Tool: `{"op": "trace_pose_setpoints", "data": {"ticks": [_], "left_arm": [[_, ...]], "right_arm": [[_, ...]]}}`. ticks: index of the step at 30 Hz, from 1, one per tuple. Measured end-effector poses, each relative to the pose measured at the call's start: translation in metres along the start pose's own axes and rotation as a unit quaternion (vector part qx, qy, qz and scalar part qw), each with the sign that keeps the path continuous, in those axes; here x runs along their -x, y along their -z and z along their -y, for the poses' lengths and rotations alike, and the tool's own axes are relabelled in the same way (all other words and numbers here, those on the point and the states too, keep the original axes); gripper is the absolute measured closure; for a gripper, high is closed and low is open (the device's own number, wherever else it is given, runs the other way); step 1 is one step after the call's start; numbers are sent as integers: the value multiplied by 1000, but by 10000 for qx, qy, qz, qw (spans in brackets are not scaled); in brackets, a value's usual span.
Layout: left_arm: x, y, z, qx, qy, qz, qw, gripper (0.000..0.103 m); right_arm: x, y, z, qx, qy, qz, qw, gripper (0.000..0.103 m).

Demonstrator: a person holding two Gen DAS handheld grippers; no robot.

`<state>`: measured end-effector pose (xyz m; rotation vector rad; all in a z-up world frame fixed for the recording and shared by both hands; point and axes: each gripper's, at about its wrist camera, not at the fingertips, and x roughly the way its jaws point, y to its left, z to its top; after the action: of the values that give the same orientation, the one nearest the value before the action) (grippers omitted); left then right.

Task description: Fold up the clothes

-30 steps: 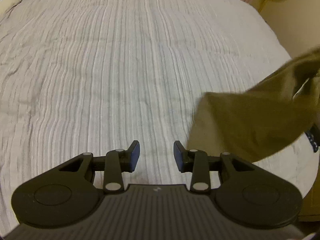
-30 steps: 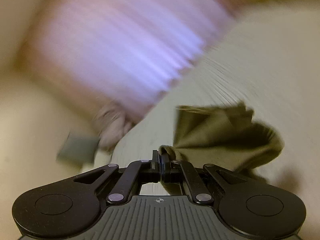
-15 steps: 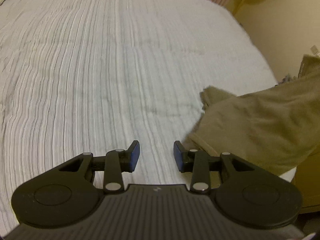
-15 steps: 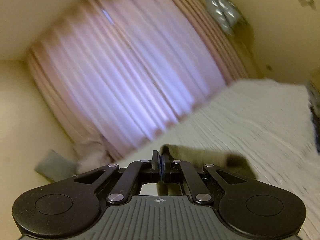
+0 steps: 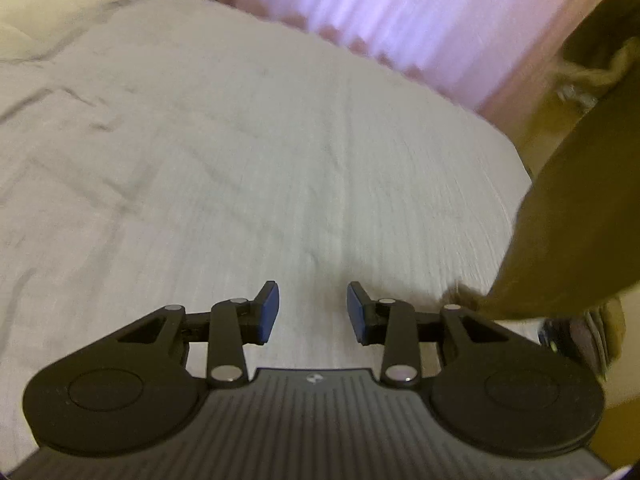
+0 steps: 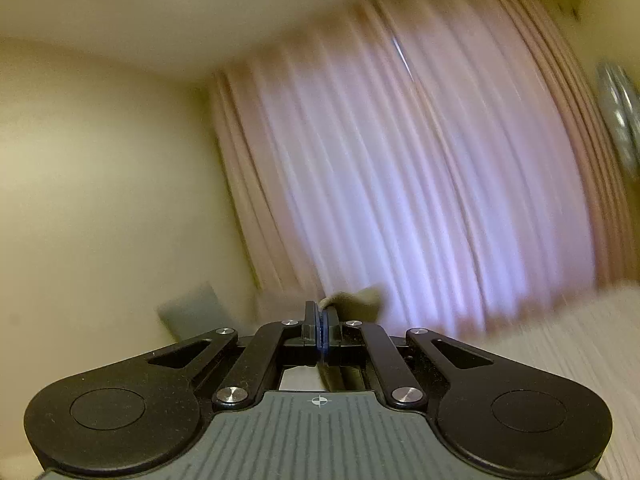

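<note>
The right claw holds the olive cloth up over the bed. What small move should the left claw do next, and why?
Probably move the left claw, open and empty, right to pinch the hanging cloth near its low edge. Only the right claw grips it, so it cannot spread flat on the bed.

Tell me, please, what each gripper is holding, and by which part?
The right gripper pinches an edge of the olive garment, which hangs beside the bed. The left gripper holds nothing.

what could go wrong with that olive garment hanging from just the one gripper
1. The right gripper pinches only a small fold of the olive garment; it might slip free.
2. The left gripper is open and empty, so the cloth hangs unsupported and could bunch on the bed.
</note>
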<state>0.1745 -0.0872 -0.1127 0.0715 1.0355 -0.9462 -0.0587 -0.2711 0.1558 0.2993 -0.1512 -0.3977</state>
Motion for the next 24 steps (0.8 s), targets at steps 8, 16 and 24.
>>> {"op": "trace_pose_setpoints", "data": {"ticks": [8, 16, 24], "left_arm": [[55, -2, -23, 366, -287, 600, 9971, 69], [41, 53, 13, 335, -223, 24, 9992, 69], [27, 106, 93, -312, -486, -556, 9968, 69]], "right_arm": [[51, -99, -29, -1128, -39, 1852, 9762, 103], [221, -37, 49, -1194, 2228, 264, 9672, 103], [363, 155, 185, -2635, 3840, -3290, 8215, 75]]}}
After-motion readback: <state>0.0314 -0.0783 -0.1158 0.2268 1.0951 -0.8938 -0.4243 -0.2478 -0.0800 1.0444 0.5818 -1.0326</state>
